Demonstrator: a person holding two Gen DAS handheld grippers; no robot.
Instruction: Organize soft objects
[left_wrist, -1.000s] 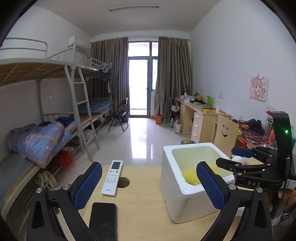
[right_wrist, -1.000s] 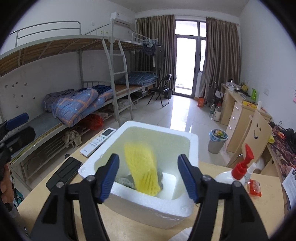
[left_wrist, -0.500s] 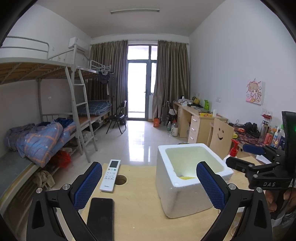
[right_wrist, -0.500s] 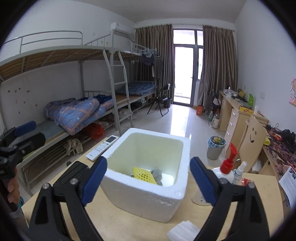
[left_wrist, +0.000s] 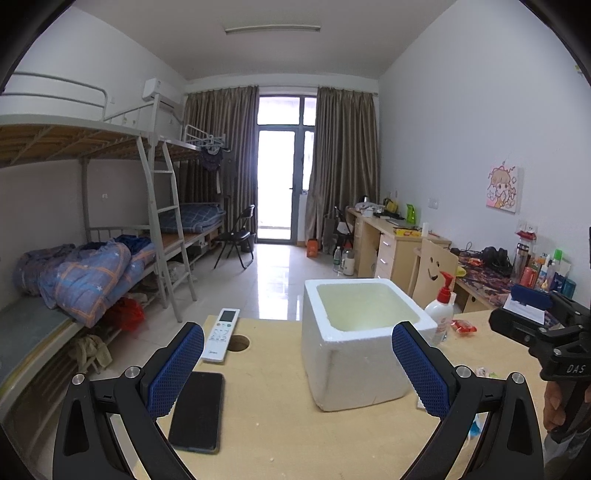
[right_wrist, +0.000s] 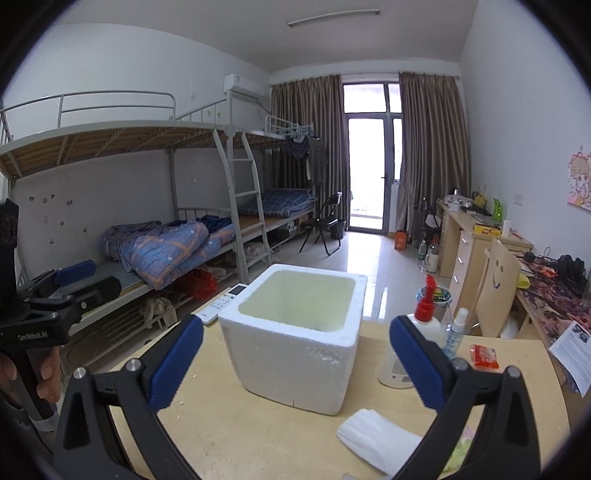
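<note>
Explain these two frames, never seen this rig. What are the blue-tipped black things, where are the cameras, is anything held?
No robot here: a person carries a handheld claw in each hand, with a fisheye camera on each looking out along its two blue-padded fingers.

One picture is from the left claw, the other from the right claw. Each claw also shows in the other's view, at the edge.

Both claws are open and hold nothing.

On the pale wooden table stand a white square foam box, a white remote control, a black phone, a white pump bottle with a red top, a red packet and a white folded soft pad. From these angles the box's contents are hidden.
</note>
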